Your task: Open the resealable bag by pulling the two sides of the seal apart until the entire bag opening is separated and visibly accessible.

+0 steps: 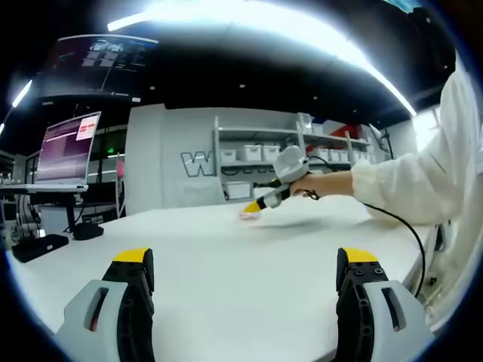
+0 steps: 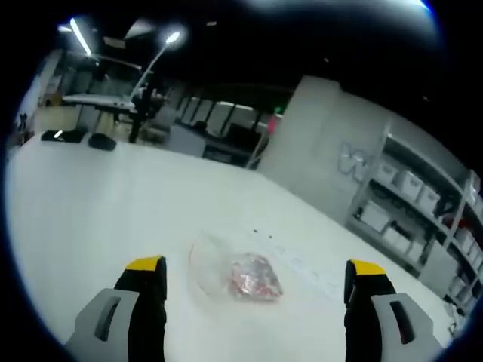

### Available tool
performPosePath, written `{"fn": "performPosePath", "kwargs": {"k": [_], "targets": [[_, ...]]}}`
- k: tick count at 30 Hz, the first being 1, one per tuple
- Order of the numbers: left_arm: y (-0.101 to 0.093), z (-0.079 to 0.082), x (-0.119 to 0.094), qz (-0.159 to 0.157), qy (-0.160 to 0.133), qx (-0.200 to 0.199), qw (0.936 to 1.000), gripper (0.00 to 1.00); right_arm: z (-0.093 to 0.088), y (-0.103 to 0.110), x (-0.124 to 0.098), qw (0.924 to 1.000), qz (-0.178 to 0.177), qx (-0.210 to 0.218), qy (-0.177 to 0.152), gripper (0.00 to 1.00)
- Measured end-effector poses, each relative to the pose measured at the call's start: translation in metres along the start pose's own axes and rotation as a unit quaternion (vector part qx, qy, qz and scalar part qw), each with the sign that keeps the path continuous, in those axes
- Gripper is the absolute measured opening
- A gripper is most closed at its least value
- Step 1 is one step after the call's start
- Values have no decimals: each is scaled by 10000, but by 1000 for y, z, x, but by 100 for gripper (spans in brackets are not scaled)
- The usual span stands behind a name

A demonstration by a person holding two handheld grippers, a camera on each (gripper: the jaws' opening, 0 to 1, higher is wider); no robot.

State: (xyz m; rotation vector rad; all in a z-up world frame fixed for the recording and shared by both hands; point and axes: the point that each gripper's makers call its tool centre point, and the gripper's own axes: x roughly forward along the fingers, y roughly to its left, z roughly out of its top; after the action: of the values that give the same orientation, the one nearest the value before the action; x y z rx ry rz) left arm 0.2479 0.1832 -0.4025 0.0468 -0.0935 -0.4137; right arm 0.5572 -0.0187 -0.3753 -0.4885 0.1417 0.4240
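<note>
The resealable bag is seen flat on the table, just ahead between the right gripper's spread, empty jaws; the left gripper, likewise spread, is farther off.

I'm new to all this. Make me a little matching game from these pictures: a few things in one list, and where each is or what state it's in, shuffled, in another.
Things:
1. resealable bag
2. left gripper
3. right gripper
4. laptop

Descriptions:
A. on a stand at the table's edge
B. flat on the white table
C. open, nothing near its tips
D. open, over the bag

Pairs: 1-B, 2-C, 3-D, 4-A
</note>
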Motion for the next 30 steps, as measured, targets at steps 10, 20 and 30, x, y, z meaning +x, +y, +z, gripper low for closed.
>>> {"fn": "performPosePath", "kwargs": {"k": [10, 20, 30], "targets": [[-6, -1, 3, -86, 14, -3, 10000, 100, 5, -4, -18, 9995, -52, -249, -186, 99], [-8, -1, 5, -139, 20, 10, 9999, 100, 1, -7, -34, 9995, -82, -219, -215, 98], [-11, 0, 6, -186, 0, -10, 9998, 100, -1, -4, -64, 9993, -82, -56, -356, 97]]}}
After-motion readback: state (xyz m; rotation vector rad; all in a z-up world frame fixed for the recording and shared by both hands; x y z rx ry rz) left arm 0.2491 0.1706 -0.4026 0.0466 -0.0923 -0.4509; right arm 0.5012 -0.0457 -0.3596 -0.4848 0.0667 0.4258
